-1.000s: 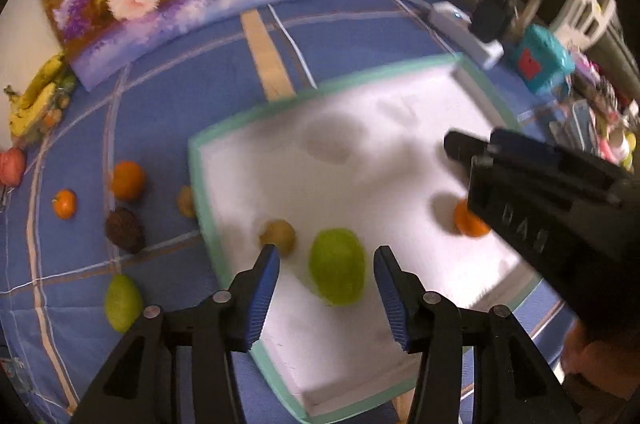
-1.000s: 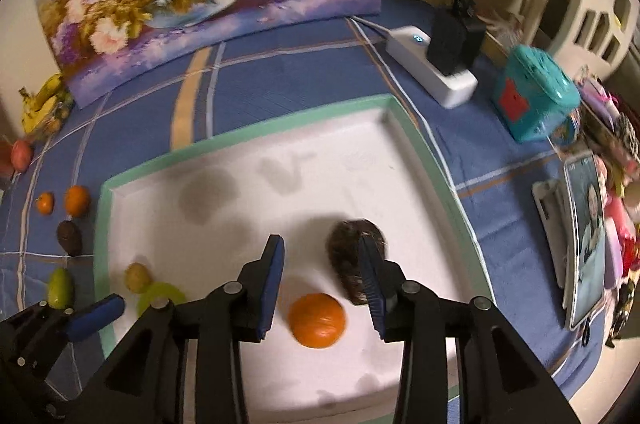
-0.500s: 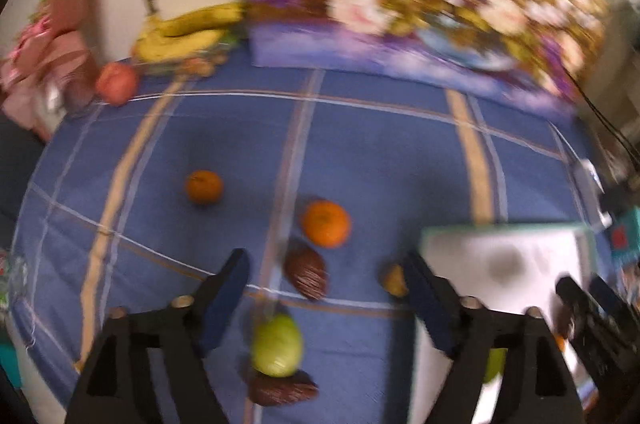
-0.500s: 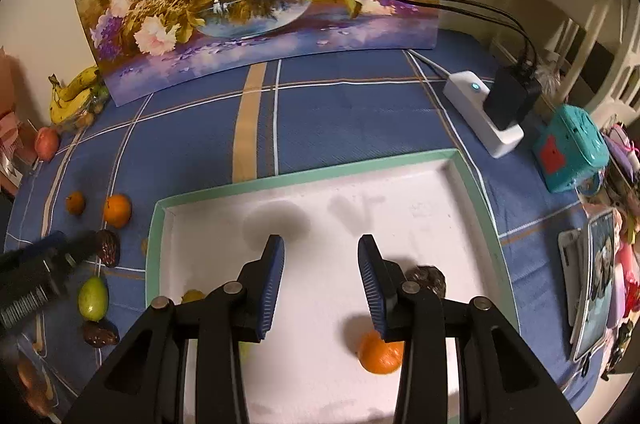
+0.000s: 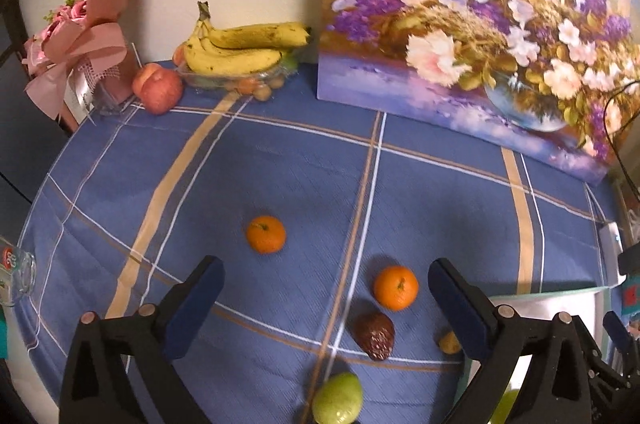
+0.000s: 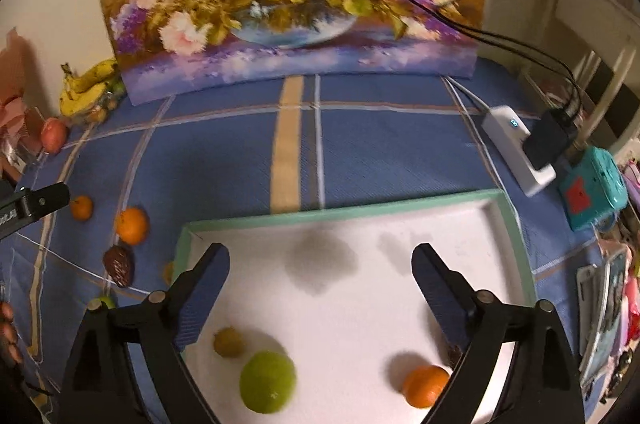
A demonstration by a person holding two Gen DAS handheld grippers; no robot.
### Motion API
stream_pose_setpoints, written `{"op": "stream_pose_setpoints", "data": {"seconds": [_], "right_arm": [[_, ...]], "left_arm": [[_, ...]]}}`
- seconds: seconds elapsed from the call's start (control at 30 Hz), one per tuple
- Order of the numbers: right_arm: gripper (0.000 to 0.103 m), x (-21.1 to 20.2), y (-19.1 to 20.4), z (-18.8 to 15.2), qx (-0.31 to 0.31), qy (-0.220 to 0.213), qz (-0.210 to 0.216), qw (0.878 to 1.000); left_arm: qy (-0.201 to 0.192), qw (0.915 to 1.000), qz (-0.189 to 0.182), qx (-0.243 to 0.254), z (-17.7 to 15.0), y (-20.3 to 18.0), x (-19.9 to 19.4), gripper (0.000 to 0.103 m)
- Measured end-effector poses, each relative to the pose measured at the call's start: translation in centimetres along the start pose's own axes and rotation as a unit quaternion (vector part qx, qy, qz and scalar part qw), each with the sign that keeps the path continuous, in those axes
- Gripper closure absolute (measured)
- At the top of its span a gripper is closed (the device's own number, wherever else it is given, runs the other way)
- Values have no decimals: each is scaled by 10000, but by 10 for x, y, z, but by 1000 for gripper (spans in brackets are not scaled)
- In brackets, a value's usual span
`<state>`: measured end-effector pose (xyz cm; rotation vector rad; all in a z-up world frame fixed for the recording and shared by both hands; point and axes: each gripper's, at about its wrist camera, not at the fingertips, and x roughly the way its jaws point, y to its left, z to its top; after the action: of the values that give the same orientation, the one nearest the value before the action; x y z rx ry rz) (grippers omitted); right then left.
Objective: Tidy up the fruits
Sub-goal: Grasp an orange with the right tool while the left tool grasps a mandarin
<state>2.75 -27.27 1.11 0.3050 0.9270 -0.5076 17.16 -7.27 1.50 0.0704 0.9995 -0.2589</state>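
While both tongs stand spread wide w/ nothing between the jaws, the left gripper (image 5: pixel 325 288) hangs over the blue plaid tablecloth (image 5: pixel 280 163), the right gripper (image 6: pixel 320 276) over the white tray w/ mint-green rim (image 6: pixel 340 214).

On the cloth, left-wrist view: small orange mandarin (image 5: pixel 265 234) apart to the left; bigger orange mandarin (image 5: pixel 396 287) just above a dark brown scaly fruit (image 5: pixel 376 335); green pear-like fruit (image 5: pixel 338 400) at the bottom edge; small tan fruit (image 5: pixel 450 342) partly behind the right finger, near the tray edge.

In the tray, right-wrist view: round green fruit (image 6: pixel 267 382) beside a small yellow-brown fruit (image 6: pixel 229 342); orange fruit (image 6: pixel 425 385) near the right finger.

Yellow banana bunch (image 5: pixel 240 47) and red apple (image 5: pixel 157 87) sit by the wall, next to the floral painting (image 5: pixel 480 23).
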Motion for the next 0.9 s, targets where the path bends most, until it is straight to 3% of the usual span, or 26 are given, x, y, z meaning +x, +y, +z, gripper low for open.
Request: {"op": "stream_pose_setpoints", "data": {"seconds": [0.13,0.33,0.6,0.63,0.8,0.9], "right_arm": [[10,0,9,5,58,-182,23,9998],[10,4,28,8,77,-278,568,9980],[11,2,70,5,-243,-375,996,9940],[13,2,75,4,-313,-363,1000,9938],[42,7,93,1,-457,-191,1101,9927],[46,13,102,-1,-469,-98,1196,9917]], "left_arm": [[-119,9999,13,-71,7,12,1,0],[-204,9995,-148,-201,15,30,3,0],[0,9992,-400,-61,17,35,3,0],[65,9988,-474,-62,15,35,5,0],[194,9985,-478,-202,11,42,12,0],[247,9983,-392,-363,7,53,18,0]]}}
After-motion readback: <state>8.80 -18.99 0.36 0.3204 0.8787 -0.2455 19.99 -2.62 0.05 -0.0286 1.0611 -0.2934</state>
